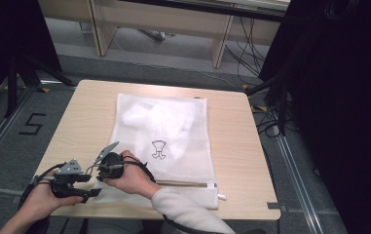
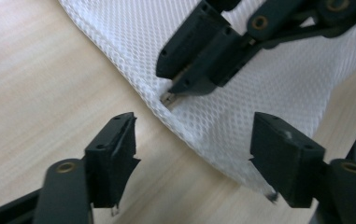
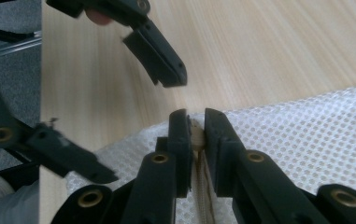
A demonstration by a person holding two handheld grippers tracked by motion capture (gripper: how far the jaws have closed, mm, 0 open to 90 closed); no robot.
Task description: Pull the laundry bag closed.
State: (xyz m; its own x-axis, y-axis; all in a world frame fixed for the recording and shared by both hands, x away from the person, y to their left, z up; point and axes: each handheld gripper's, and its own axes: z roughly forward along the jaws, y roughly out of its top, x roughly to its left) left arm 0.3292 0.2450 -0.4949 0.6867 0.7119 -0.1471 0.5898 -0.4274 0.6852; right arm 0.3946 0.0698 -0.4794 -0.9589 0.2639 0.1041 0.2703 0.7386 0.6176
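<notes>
A white mesh bag (image 1: 163, 136) with a small black print lies flat on the wooden table (image 1: 85, 112). Its beige zipper (image 1: 183, 183) runs along the near edge. My right gripper (image 3: 195, 123) is shut on the zipper's end (image 3: 195, 137) at the bag's near-left corner, where a small metal piece (image 2: 167, 99) pokes out below its tips (image 2: 173, 88). My left gripper (image 2: 194, 135) stands open just in front, one jaw on each side of that same corner of the bag (image 2: 269, 79), not touching it. In the high view both grippers, left (image 1: 91, 185) and right (image 1: 99, 176), meet near the table's front-left edge.
Bare tabletop lies left and right of the bag. The table's front edge (image 1: 173, 214) is right under my hands. Beyond the far edge are grey floor, wooden desk legs (image 1: 219, 44), cables and dark stands (image 1: 17, 73) at both sides.
</notes>
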